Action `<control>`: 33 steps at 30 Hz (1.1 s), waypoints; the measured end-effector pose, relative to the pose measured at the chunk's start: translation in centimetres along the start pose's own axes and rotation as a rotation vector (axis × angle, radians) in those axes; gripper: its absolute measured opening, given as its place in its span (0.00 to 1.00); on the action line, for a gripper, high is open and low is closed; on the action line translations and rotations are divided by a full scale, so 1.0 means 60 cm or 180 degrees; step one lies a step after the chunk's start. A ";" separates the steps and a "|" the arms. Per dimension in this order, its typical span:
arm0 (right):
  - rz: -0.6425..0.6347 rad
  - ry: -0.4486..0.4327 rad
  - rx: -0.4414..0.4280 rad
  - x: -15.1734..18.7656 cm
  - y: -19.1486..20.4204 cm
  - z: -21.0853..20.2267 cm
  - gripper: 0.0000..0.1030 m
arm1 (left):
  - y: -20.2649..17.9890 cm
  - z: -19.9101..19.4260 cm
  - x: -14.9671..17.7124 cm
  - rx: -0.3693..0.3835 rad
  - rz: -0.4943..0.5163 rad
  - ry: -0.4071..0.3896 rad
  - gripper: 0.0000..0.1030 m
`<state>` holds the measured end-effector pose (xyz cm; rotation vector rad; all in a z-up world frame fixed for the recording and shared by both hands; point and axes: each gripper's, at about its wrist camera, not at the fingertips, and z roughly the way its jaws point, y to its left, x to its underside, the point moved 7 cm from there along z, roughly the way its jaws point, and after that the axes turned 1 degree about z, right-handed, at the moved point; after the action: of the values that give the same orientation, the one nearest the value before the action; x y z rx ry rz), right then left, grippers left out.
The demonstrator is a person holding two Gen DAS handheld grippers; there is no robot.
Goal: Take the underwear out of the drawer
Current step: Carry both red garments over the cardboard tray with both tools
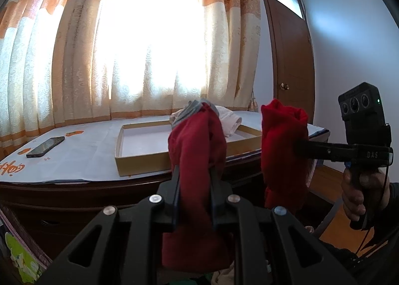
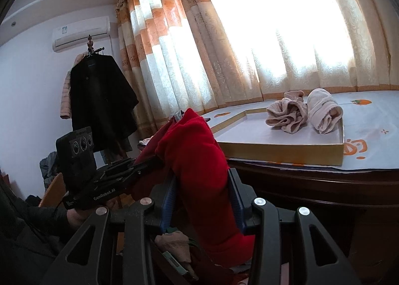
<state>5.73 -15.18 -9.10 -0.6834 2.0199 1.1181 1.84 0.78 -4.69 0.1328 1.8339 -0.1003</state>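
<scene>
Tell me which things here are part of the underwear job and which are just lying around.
Job: left gripper and right gripper, each shut on red underwear; tray; two rolled pieces in it.
Lying about: phone, black coat, curtain, door.

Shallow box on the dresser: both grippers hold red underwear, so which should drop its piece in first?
Probably right. The right gripper, jaws clamped on its red garment, sits close to the shallow box, beside the two rolled pieces. The left gripper, with its darker red garment, looks further from it.
</scene>
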 end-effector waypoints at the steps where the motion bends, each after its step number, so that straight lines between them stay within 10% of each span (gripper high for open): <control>1: 0.0012 0.0002 -0.0002 -0.001 0.000 0.001 0.41 | 0.001 -0.001 -0.002 -0.0006 -0.0004 -0.0006 0.16; 33: 0.0186 0.0003 -0.0281 -0.113 0.036 0.034 0.41 | 0.044 0.011 -0.105 -0.0134 -0.0045 -0.0138 0.16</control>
<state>8.92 -11.64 -3.39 -0.6730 2.0125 1.2476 4.47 3.05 1.23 0.0875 1.7926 -0.0738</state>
